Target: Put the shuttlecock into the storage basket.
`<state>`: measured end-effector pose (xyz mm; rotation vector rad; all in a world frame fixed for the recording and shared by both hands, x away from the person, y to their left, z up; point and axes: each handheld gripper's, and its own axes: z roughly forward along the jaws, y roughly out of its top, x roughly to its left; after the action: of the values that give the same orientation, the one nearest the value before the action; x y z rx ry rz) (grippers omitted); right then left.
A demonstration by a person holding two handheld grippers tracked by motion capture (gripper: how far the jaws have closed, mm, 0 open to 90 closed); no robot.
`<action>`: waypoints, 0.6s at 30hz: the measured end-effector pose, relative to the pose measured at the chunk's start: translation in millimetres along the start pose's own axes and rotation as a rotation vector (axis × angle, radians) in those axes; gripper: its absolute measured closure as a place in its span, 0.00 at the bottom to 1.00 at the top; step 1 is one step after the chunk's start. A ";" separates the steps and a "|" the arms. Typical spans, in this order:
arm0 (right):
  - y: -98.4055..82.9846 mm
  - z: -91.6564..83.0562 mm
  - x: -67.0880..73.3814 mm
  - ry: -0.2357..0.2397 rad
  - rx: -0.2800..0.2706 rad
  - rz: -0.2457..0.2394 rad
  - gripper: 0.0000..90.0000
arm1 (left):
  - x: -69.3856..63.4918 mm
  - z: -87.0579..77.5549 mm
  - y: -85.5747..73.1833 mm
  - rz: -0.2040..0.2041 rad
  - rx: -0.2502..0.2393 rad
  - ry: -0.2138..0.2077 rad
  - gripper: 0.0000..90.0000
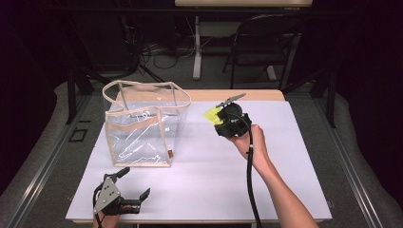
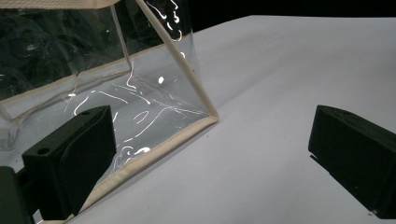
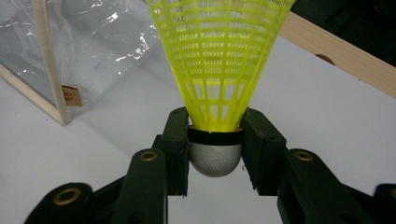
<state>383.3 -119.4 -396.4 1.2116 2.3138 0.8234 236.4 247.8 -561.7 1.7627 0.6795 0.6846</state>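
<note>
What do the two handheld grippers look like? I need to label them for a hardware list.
Both are black two-jaw tools. The left gripper carries a grey three-cornered plate with small holes; its jaws are blocky, flat-faced pads. The right gripper has brass-ringed holes along its arms, and a black cable trails back along a bare, sleeveless forearm.

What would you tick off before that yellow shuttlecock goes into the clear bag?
1. Grip: right gripper jaws clamp the shuttlecock at its cork base: ok.
2. Shuttlecock lifted off the table: ok.
3. Clear bag upright, mouth open: ok.
4. Shuttlecock over the bag's mouth: not ok, it is beside the bag.
5. Left gripper steadying the bag: not ok, jaws open, apart from it.
</note>
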 end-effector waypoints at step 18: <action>7.5 -11.2 -0.1 0.001 -0.010 -0.015 0.71 | -0.2 0.5 0.2 0.001 -0.002 0.000 0.01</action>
<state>381.3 -119.7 -383.1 1.1890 2.3141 0.8297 236.7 247.3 -561.6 1.7615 0.6771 0.6856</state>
